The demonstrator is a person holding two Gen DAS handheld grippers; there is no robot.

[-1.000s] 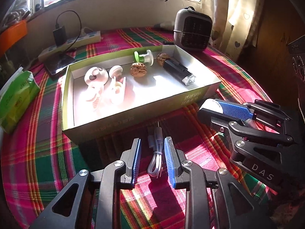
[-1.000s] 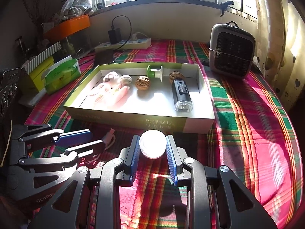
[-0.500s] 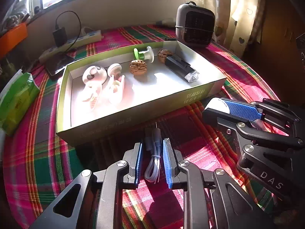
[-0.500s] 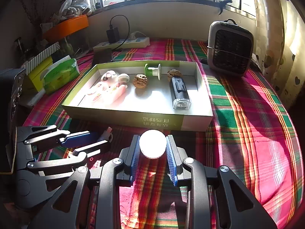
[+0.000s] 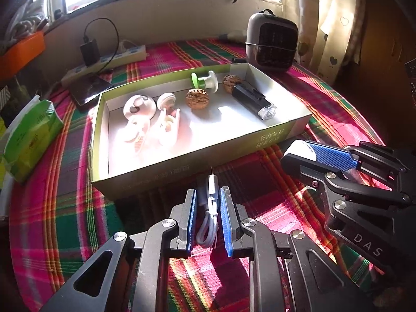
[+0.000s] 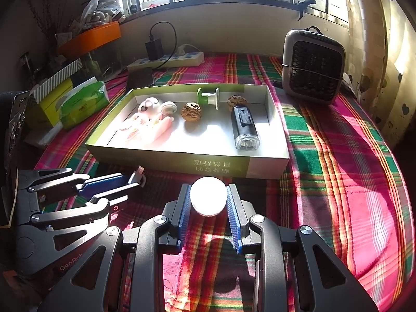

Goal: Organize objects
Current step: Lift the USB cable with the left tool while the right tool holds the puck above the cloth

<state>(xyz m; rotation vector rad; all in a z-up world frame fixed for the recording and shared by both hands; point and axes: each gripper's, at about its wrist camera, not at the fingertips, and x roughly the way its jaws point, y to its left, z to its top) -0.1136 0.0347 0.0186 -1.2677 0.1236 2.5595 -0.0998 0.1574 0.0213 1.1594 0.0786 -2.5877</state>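
My left gripper [image 5: 207, 209]: jaws clamped on white cable [image 5: 209, 213], just off the box's [image 5: 182, 165] near wall, by desk's front edge. Right gripper [image 6: 208, 209]: jaws clamped on white ball [image 6: 208, 195], also just in front of box, w/ plaid cloth [image 6: 338, 182] beneath.

Coiled white cable [image 5: 208, 215]: folded in a loop, plug end forward, lying lengthwise between the blue finger pads [image 5: 191, 219], which are pressed against both its sides. White round ball [image 6: 208, 195] (glare-washed, surface detail unreadable): seated between the other pair's fingertips [image 6: 185, 208], clamped on both sides.
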